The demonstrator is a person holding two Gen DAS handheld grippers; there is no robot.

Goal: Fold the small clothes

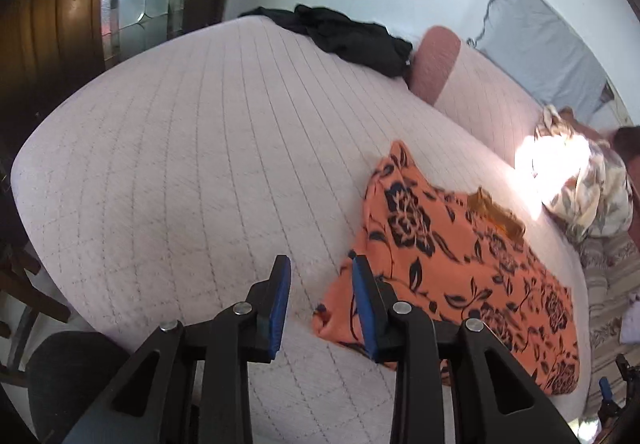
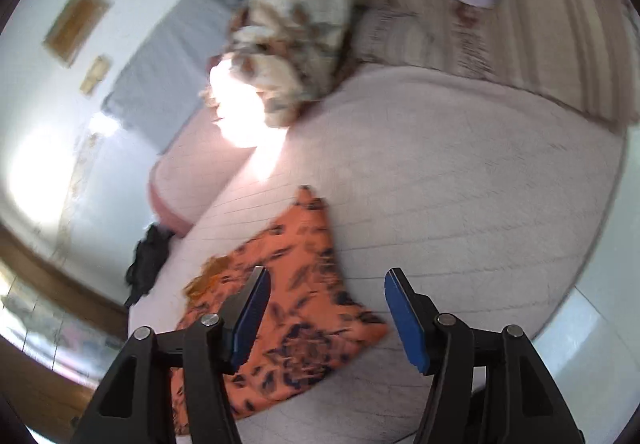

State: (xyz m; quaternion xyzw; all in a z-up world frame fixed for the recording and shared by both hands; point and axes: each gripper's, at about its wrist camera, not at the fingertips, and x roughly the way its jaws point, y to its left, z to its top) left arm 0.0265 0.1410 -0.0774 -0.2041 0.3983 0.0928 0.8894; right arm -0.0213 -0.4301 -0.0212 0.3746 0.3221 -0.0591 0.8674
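Note:
An orange garment with a dark floral print [image 1: 452, 268] lies spread flat on the quilted pinkish bed cover [image 1: 180, 163]. My left gripper [image 1: 322, 276] is open and empty, hovering just above the garment's left corner. In the right wrist view the same garment [image 2: 296, 308] lies under and left of my right gripper [image 2: 326, 288], which is wide open and empty, above the garment's near corner. That view is blurred.
A black garment [image 1: 352, 35] lies at the far side of the bed beside a pink pillow [image 1: 434, 63]. A crumpled pale floral cloth [image 1: 592, 195] sits at the right, also in the right wrist view [image 2: 296, 43]. A striped blanket [image 2: 500, 23] lies beyond.

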